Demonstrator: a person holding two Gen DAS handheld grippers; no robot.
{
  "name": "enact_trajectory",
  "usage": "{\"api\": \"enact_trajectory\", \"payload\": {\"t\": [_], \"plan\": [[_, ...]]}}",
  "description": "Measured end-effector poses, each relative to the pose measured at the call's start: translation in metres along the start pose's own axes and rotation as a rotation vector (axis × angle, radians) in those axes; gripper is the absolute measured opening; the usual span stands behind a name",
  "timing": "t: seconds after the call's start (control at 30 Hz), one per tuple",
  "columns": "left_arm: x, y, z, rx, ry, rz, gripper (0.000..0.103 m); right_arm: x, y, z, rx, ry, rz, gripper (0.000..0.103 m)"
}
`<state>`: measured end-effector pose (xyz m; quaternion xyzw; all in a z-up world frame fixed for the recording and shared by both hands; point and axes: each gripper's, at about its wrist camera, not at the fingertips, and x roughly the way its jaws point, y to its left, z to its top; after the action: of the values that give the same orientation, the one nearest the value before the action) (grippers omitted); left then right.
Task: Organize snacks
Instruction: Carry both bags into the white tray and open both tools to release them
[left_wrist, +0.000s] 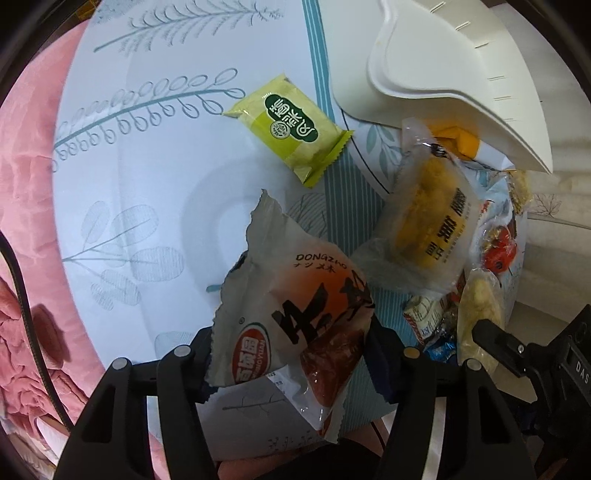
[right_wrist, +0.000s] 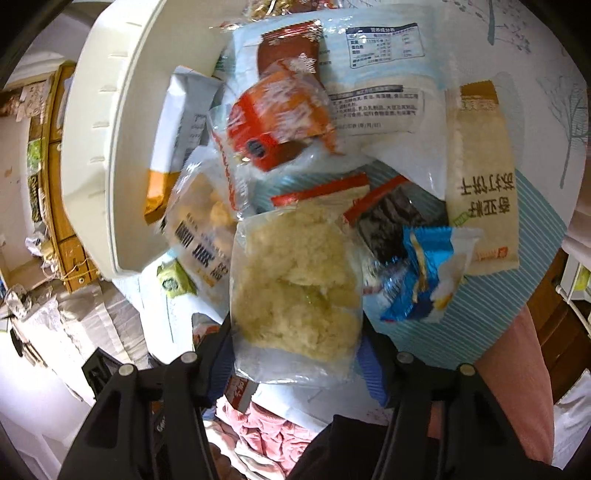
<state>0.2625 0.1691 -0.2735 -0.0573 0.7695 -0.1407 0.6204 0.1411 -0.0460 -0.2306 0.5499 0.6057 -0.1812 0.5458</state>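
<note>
Where both wrist views meet over the patterned cloth, the scene is recorded as follows.

Left tongs (left_wrist: 291, 354): closed on a grey-and-orange snack packet (left_wrist: 295, 314), which is pinched at its lower half between the two fingers and is held above the cloth.

Right tongs (right_wrist: 295, 354): clamped on a clear bag of pale crumbly cake (right_wrist: 295, 291), which is gripped at its near end; the bag's far end reaches toward the pile.

Green packet (left_wrist: 290, 129): laid alone on the leaf-patterned cloth (left_wrist: 147, 184), apart from the other snacks and just beside the white bin's rim.

White bin (left_wrist: 461, 62): a white plastic container is seen tipped on its side at the edge of the pile, with an orange-and-white packet (right_wrist: 177, 140) partly inside its mouth.

Snack pile: a yellow cake in a frosted wrapper (left_wrist: 432, 218) is lain against the bin's rim; an orange-red wrapped snack (right_wrist: 277, 122) is stacked on a large pale-blue bag (right_wrist: 384, 74) printed with a nutrition table; a long beige cracker packet (right_wrist: 480, 177), a dark packet with red trim (right_wrist: 391, 221) and a blue-and-white wrapper (right_wrist: 428, 273) are crowded beside the clear bag.

Surroundings: pink fabric (left_wrist: 26, 221) is seen beyond the cloth's edge.
</note>
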Motion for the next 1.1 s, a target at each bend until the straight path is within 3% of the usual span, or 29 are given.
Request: {"api": "enact_trajectory", "payload": {"t": [0.3, 0.57, 0.8, 1.1], "plan": [[-0.034, -0.013, -0.021, 0.011, -0.082, 0.008, 0.062, -0.019, 0.026, -0.018, -0.171, -0.003, 0.047, 0.059], [-0.072, -0.025, -0.039, -0.042, -0.173, -0.014, 0.062, -0.045, 0.066, -0.014, -0.368, -0.056, 0.085, 0.059], [-0.102, -0.049, -0.030, -0.092, -0.278, -0.024, 0.063, -0.076, 0.103, 0.011, -0.590, -0.075, 0.086, 0.059], [-0.123, -0.089, -0.003, -0.127, -0.425, -0.083, 0.063, -0.114, 0.144, 0.043, -0.829, -0.201, 0.089, 0.059]]}}
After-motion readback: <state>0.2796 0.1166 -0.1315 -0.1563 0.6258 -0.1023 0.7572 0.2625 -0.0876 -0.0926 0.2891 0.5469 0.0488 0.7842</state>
